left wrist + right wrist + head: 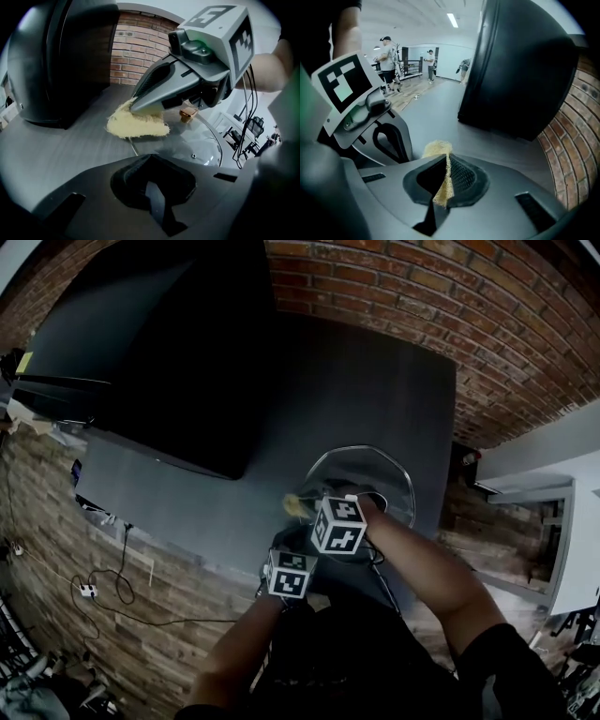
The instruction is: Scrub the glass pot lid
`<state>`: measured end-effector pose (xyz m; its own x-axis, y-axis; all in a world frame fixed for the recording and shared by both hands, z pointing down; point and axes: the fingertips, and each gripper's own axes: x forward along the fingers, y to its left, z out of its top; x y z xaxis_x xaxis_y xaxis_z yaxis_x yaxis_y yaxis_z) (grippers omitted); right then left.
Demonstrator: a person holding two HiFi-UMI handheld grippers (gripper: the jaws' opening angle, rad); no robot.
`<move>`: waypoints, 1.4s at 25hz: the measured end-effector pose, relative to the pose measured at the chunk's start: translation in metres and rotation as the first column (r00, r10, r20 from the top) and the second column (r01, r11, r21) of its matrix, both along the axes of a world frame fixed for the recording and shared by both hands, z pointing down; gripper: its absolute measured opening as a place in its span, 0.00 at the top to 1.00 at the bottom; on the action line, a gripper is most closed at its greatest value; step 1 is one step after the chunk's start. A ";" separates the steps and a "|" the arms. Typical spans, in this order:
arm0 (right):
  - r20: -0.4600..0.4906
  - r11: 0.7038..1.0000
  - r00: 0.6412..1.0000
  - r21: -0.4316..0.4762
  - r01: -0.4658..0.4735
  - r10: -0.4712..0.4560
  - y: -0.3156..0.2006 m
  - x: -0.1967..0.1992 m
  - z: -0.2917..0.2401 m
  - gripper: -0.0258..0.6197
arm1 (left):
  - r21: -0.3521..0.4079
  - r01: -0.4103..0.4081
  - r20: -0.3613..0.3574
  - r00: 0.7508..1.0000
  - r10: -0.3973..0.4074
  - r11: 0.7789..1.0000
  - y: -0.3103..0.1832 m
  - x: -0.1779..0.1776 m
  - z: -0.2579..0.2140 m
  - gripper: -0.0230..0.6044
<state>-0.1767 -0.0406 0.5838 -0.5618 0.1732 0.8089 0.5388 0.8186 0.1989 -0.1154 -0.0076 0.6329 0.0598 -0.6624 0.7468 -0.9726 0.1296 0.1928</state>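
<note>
The glass pot lid (375, 474) lies on the grey table (375, 381), seen close in the left gripper view (201, 140) with its copper-coloured knob (189, 113). My left gripper (152, 180) is shut on the lid's near rim; in the head view it sits just below the lid (298, 547). My right gripper (443, 180) is shut on a yellow scrub sponge (436, 149). From the left gripper view, the right gripper (138, 107) presses the sponge (136, 124) down at the lid's far left edge.
A large black appliance (178, 352) stands at the table's back left, close to the sponge. A brick wall (450, 296) runs behind the table. Cables (112, 582) lie on the floor to the left. People (389, 56) stand far off in the room.
</note>
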 end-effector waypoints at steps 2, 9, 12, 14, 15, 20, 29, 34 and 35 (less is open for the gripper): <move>-0.027 0.999 0.998 0.006 0.053 -0.053 0.012 0.001 0.008 0.92 | 0.017 0.008 0.007 1.000 -0.008 1.000 -0.001 -0.001 0.001 0.91; -0.114 0.970 0.968 0.075 0.231 -0.222 0.037 0.006 0.033 0.92 | 0.020 0.017 0.000 1.000 -0.017 1.000 0.001 0.000 0.002 0.91; -0.144 0.960 0.962 0.129 0.249 -0.230 0.033 0.003 0.040 0.92 | 0.023 0.024 0.004 1.000 -0.024 0.999 0.001 0.000 0.005 0.91; -0.154 0.962 0.963 0.130 0.241 -0.220 0.031 0.002 0.043 0.92 | 0.023 0.024 0.008 1.000 -0.024 0.999 0.001 -0.001 0.004 0.91; -0.156 0.963 0.964 0.128 0.236 -0.215 0.030 0.002 0.044 0.92 | 0.021 0.023 0.010 1.000 -0.023 1.000 0.001 -0.001 0.003 0.91; -0.157 0.968 0.970 0.139 0.208 -0.186 0.022 -0.002 0.045 0.92 | 0.008 0.029 0.012 1.000 -0.029 1.000 0.002 -0.001 0.006 0.91; -0.153 0.979 0.981 0.147 0.143 -0.120 0.004 -0.009 0.043 0.92 | 0.017 0.031 0.006 1.000 -0.031 0.999 0.000 0.001 0.003 0.91; -0.147 0.984 0.986 0.148 0.102 -0.080 -0.006 -0.012 0.043 0.92 | 0.017 0.039 0.012 0.999 -0.039 0.999 0.001 -0.001 0.004 0.91; -0.146 0.985 0.987 0.148 0.094 -0.072 -0.008 -0.012 0.043 0.92 | 0.019 0.039 0.011 0.999 -0.040 0.999 0.001 -0.001 0.004 0.91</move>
<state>-0.1891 -0.0488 0.6263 -0.4306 0.0822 0.8988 0.6351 0.7352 0.2370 -0.1165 -0.0066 0.6369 0.0252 -0.6778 0.7348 -0.9689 0.1645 0.1850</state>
